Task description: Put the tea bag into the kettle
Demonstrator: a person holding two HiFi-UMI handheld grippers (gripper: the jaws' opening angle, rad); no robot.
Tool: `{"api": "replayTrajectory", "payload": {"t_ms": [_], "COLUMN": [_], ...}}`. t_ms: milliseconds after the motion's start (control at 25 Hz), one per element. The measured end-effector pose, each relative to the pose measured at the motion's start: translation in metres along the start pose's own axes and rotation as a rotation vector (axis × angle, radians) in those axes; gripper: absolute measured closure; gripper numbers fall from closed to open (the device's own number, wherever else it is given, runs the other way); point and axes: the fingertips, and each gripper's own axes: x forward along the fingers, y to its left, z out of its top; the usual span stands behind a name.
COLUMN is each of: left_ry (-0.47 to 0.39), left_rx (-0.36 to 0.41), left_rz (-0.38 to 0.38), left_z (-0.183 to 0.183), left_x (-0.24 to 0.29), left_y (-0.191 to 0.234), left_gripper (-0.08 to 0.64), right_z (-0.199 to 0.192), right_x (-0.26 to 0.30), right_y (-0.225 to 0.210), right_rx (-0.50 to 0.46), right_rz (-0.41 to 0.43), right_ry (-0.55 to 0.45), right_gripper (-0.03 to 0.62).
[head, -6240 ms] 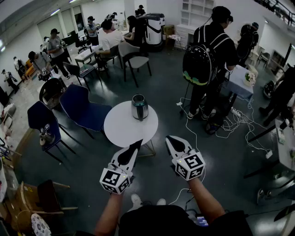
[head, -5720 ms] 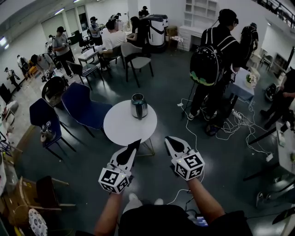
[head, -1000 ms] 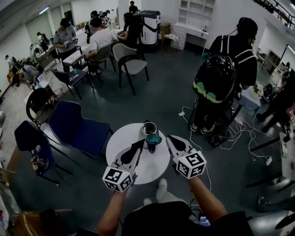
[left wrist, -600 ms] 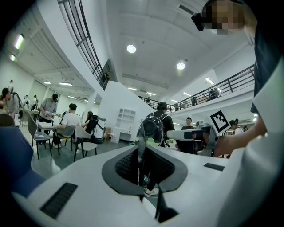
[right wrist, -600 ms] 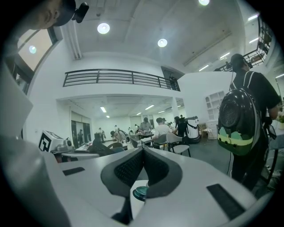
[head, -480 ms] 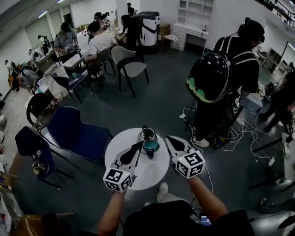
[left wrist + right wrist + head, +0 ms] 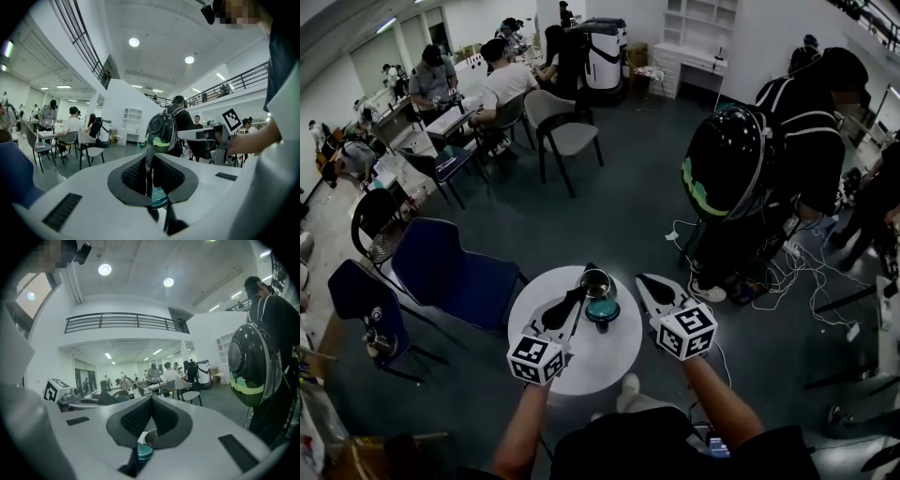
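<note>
Left gripper [image 7: 579, 293] clamped on thin strip, likely tea bag [image 7: 148, 140]. Open kettle [image 7: 596, 280] just beside, at its 1 o'clock. Right gripper [image 7: 641, 280] closed, empty.

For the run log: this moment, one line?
kettle open | left gripper shut on lid | right gripper shut | tea bag unseen
</note>
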Motion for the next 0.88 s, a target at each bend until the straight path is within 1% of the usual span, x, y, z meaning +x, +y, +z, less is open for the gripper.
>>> {"api": "replayTrajectory", "payload": {"t_ms": [120, 160, 280, 320, 520, 600, 760, 880], "left_ry": [0.035, 0.051, 0.107, 0.121, 0.18, 0.199, 0.227, 0.272], "left_rx": [0.023, 0.049, 0.163, 0.187, 0.241, 0.267, 0.31, 0.37], "left_rz": [-0.004, -0.007, -0.012, -0.016, -0.031, -0.051, -0.077, -0.085], "left_z": [-0.006, -0.009, -0.02, -0.023, -0.034, -0.036, -0.038, -0.046], "left_x": [0.014, 0.02, 0.039, 0.045, 0.064, 0.068, 0.077, 0.084], "left_y": [0.005, 0.005, 0.01, 0.012, 0.026, 0.029, 0.035, 0.043], "left_gripper": [0.517, 0.516, 0.517, 0.516, 0.517, 0.517, 0.517, 0.517], "right_z": [-0.001, -0.002, -0.006, -0.008, -0.015, -0.015, -0.019, -0.024], "right_x": [0.01, 0.013, 0.024, 0.027, 0.04, 0.044, 0.049, 0.055], "right_y": [-0.009, -0.012, -0.024, -0.027, -0.036, -0.038, -0.043, -0.046], "right_rx": [0.006, 0.004, -0.005, -0.007, 0.0, 0.012, -0.002, 0.001], "right_rz": [0.01, 0.014, 0.025, 0.029, 0.05, 0.054, 0.058, 0.061], "right_ry": [0.009, 0.013, 0.025, 0.029, 0.049, 0.049, 0.056, 0.06], "right_gripper": [0.575, 0.575, 0.575, 0.575, 0.575, 0.575, 0.575, 0.575]}}
